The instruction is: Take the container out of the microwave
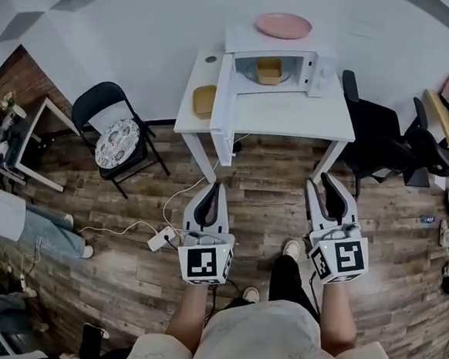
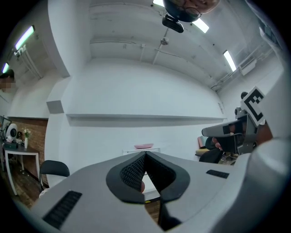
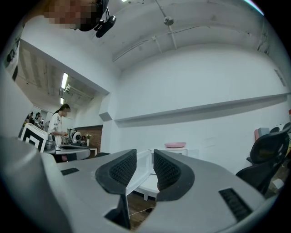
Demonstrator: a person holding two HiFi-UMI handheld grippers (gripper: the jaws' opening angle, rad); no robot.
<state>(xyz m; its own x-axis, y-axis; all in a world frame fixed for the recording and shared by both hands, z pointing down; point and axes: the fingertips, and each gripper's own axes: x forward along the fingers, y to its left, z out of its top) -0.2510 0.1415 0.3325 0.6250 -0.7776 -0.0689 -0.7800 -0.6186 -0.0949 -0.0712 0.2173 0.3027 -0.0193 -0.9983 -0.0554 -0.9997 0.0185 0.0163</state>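
No words, brands or numbers can be read anywhere; the cubes on the tongs carry only black-and-white square markers, no letters.

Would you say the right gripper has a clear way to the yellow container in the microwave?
Probably yes, once the person steps closer: the door stands open, nothing blocks the container, and the right gripper is open and empty, though held well short of the table.

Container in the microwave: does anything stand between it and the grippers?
The microwave has its door swung open and the yellow container sits exposed inside. The left gripper and right gripper are over the floor, short of the table. The open door juts out in line with the left gripper; the right gripper's path looks clearer.
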